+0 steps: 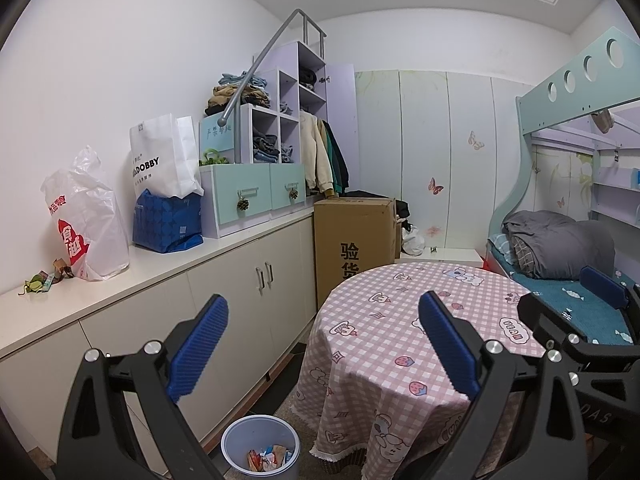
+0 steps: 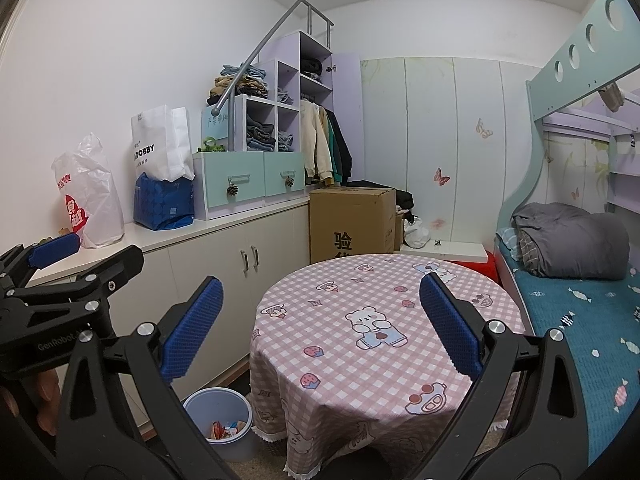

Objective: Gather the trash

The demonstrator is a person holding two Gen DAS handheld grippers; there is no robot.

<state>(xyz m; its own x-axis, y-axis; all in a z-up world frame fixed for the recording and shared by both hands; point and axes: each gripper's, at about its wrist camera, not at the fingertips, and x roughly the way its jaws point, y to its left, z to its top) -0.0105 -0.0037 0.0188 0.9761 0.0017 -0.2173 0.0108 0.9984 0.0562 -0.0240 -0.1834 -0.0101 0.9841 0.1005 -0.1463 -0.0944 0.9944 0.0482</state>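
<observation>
Wrappers [image 1: 269, 457] lie heaped in the bottom of a pale blue bin [image 1: 256, 432] that stands on the floor, just beside the left edge of a round table [image 1: 400, 320] draped in a pink checked cloth with cartoon bears. Nothing sits on the cloth. More scraps [image 1: 42, 278], a crumpled green and brown wrapper bundle, rest near the left end of the long white counter [image 1: 200, 256], just beside a white plastic bag [image 1: 86, 220] with red print. Further along the counter stand a white paper bag [image 1: 164, 156] and a blue bag [image 1: 168, 222], then a set of pale green drawers [image 1: 252, 192].

The left gripper [image 1: 324, 344] is held above the gap between counter and table, its blue pads spread wide with nothing between them. The right gripper [image 2: 320, 326] hangs over the near left part of the table, spread just as wide and empty too. In the right wrist view the left gripper shows at the left edge with fingers of a hand [image 2: 46, 400] wrapped under it. A cardboard box [image 1: 356, 236] stands behind the table, and a bed [image 1: 580, 308] with a grey blanket runs along its right side.
</observation>
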